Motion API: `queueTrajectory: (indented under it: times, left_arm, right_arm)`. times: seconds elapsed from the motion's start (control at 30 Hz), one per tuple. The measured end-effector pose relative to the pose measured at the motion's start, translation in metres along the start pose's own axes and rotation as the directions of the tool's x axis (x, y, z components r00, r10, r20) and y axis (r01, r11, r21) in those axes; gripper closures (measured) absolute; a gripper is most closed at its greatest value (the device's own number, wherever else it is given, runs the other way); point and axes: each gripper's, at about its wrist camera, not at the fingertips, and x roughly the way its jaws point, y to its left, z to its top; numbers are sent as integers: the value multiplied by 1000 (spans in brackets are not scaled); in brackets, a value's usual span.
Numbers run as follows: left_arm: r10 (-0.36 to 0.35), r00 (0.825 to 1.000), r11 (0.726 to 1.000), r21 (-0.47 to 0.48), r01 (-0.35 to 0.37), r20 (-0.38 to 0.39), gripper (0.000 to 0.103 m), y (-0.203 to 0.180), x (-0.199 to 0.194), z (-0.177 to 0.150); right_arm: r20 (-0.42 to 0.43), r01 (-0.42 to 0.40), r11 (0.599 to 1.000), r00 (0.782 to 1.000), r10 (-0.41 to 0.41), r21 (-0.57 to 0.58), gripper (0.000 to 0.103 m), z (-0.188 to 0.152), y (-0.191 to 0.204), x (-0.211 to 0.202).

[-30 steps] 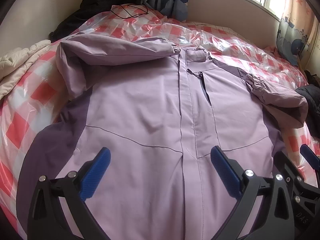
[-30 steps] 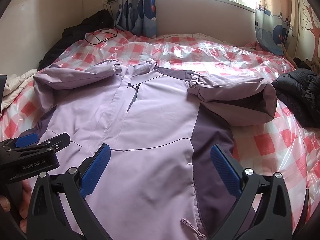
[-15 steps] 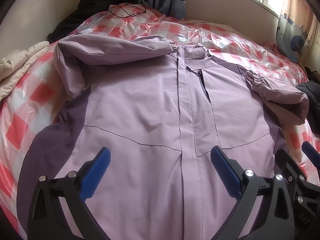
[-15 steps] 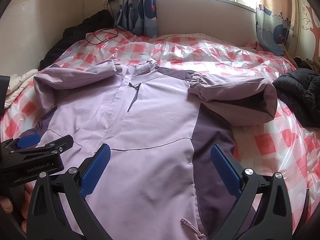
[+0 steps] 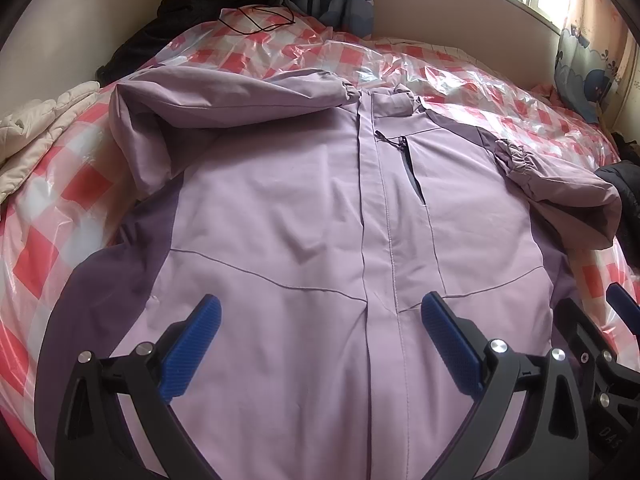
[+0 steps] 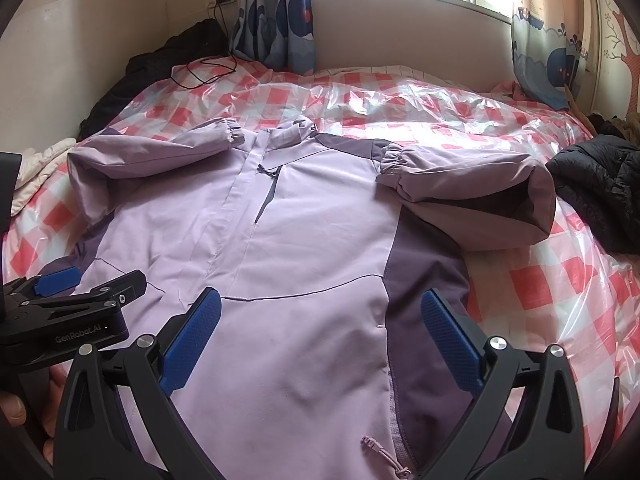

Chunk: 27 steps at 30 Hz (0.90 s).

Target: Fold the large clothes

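Note:
A lilac jacket (image 5: 304, 208) (image 6: 304, 248) with dark purple side panels lies face up on the bed, collar toward the window. Both sleeves are folded inward, cuffs near the collar: left sleeve (image 5: 224, 96), right sleeve (image 6: 464, 196). My left gripper (image 5: 320, 340) hovers open over the lower front by the zipper placket, nothing between its blue pads. My right gripper (image 6: 320, 336) stands open above the hem's right half, over the purple panel. The left gripper (image 6: 68, 300) also shows at the lower left of the right wrist view, held by a hand (image 6: 12, 412).
The bed (image 6: 560, 292) wears a red-and-white check cover under clear plastic. A black puffer jacket (image 6: 600, 192) lies at the right edge, dark clothes (image 6: 160, 64) and a black cable (image 6: 204, 70) at the far left, a cream quilt (image 5: 36, 132) on the left. Wall and curtains stand behind.
The left gripper has moved forward over the jacket, so the garment sits larger and lower in its view. The right gripper has barely shifted. Both stay open.

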Motion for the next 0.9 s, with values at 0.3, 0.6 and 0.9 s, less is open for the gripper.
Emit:
queueTrajectory:
  times: [0.3,0.6,0.9]
  left_arm:
    - [2,1000,1000,1,-2,-1,7,1,1,-1]
    - [10,1000,1000,-10,-10,4,7,4,2,1]
    - [36,999,998,43,-36,0,7,-12,8,10]
  right_arm:
    - [-2,-1,1000,1000,1,2,6,0,0,0]
    - [28,44,998,999,-43,-36,6,2,-1,-3]
    - [34,117,974,993,-112,-196,6,9,-3,0]
